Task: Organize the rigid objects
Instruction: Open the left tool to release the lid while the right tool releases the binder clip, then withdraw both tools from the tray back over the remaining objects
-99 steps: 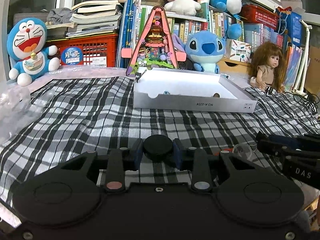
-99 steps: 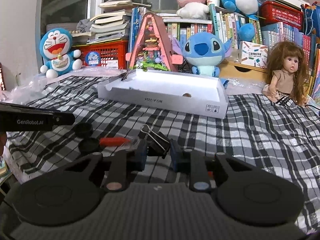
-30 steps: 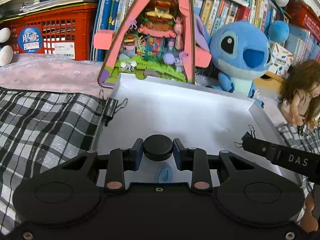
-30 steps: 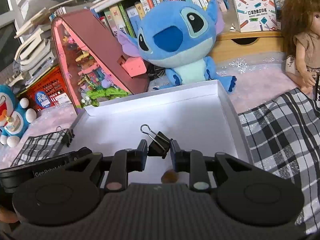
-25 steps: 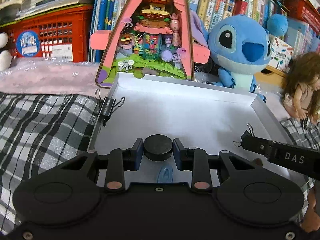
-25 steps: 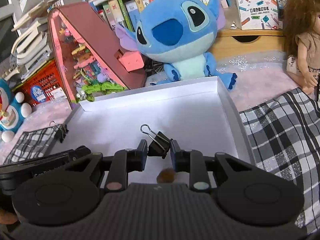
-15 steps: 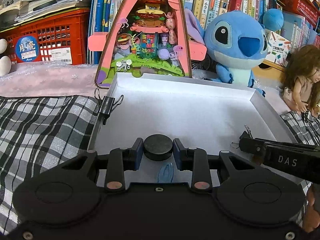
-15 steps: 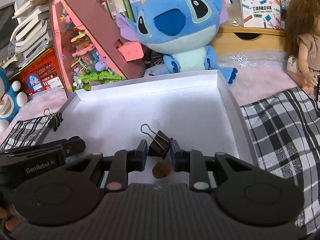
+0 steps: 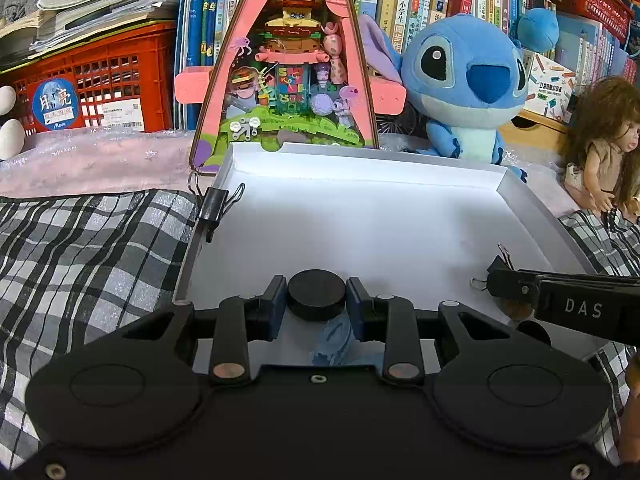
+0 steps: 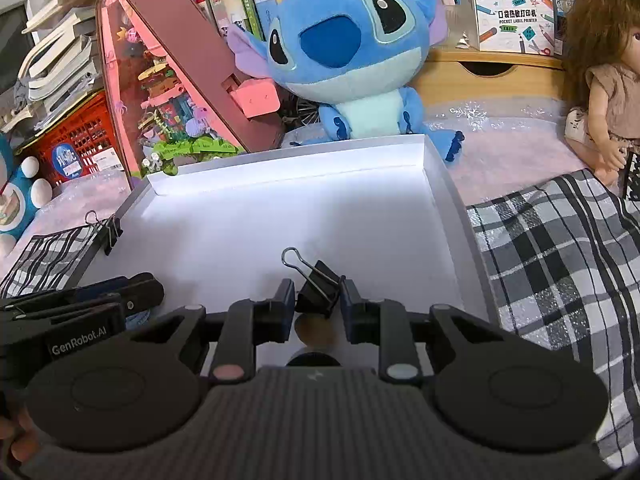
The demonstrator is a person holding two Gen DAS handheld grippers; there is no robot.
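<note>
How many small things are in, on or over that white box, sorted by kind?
Binder clips: 2
Black discs: 2
Brown disc: 1
Blue piece: 1
Total: 6

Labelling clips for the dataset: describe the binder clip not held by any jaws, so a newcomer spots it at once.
Find the shallow white box on the plaid cloth. On its left wall, near the far corner, sits a black binder clip. Unlike the clip in the right gripper, it is clamped on the box edge.
</note>
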